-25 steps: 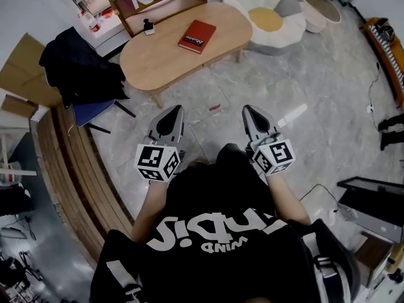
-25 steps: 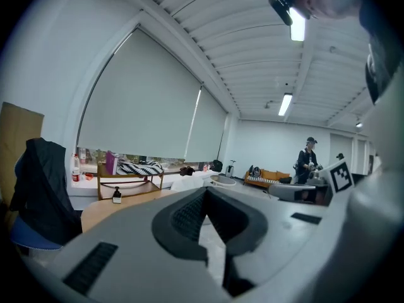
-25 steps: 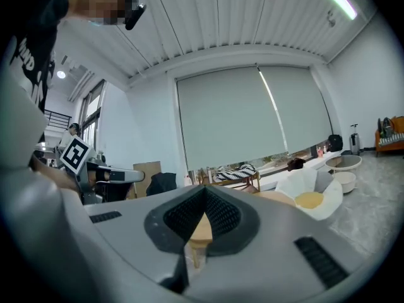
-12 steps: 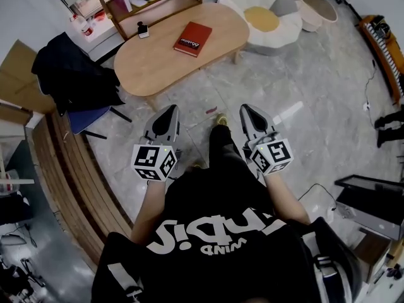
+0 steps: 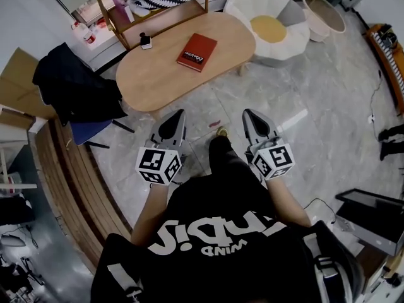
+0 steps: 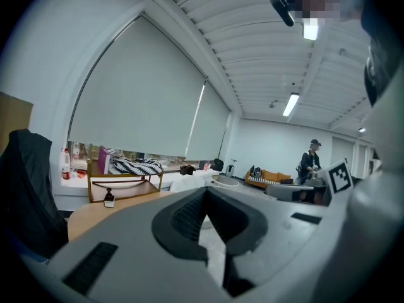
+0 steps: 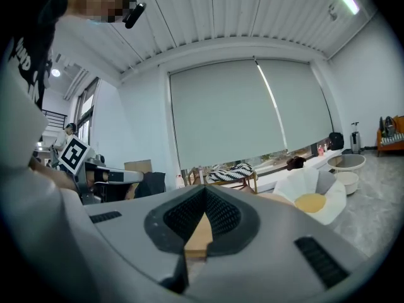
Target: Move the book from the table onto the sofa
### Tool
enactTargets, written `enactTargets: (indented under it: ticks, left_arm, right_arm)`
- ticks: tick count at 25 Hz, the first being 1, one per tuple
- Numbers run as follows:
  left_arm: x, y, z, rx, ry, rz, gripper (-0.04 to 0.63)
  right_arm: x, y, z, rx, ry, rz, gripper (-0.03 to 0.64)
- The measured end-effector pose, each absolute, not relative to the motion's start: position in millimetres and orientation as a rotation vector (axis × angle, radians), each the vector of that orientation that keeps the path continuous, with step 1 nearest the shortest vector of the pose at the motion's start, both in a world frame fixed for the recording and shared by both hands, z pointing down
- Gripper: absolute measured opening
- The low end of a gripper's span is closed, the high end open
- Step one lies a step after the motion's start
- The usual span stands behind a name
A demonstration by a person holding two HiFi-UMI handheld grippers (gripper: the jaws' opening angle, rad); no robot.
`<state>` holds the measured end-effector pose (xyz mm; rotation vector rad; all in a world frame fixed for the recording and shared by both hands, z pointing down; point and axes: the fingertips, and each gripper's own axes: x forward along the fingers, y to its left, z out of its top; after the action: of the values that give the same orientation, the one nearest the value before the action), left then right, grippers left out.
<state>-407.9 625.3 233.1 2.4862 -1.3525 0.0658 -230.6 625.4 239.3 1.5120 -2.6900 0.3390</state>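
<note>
On an oval wooden table (image 5: pixel 158 81), toward its right half, a red book (image 5: pixel 197 52) lies flat, well ahead of both grippers and touching neither, roughly between their two lines of aim. The left gripper (image 5: pixel 178 114) and right gripper (image 5: pixel 250 113) are held side by side over the grey floor, just short of the table's near edge, with their noses toward it. Each has its jaws pressed together with nothing between them. Neither gripper view shows the book. Each gripper's own grey body fills the lower half, leaving only a strip of tabletop in the left gripper view and a wedge of it in the right gripper view's jaw notch. The person's dark shirt hides the floor below the grippers. White print near the book's near end is too small to read. The book's long axis runs on a slant, near end to the left and far end to the right. A small black bottle (image 5: pixel 146 41) stands left of the book, and a white seat (image 5: pixel 278 40) sits just past the table's right end.
</note>
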Motion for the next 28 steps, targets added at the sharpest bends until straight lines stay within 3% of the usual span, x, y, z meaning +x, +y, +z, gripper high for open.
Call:
enactTargets:
  ticks: [28]
  left_arm:
    - [-338,405,214,2.339,-1.559,0.003,0.008]
  right_arm:
    - [-145,384,237,1.342,-2.767,0.400,-0.003]
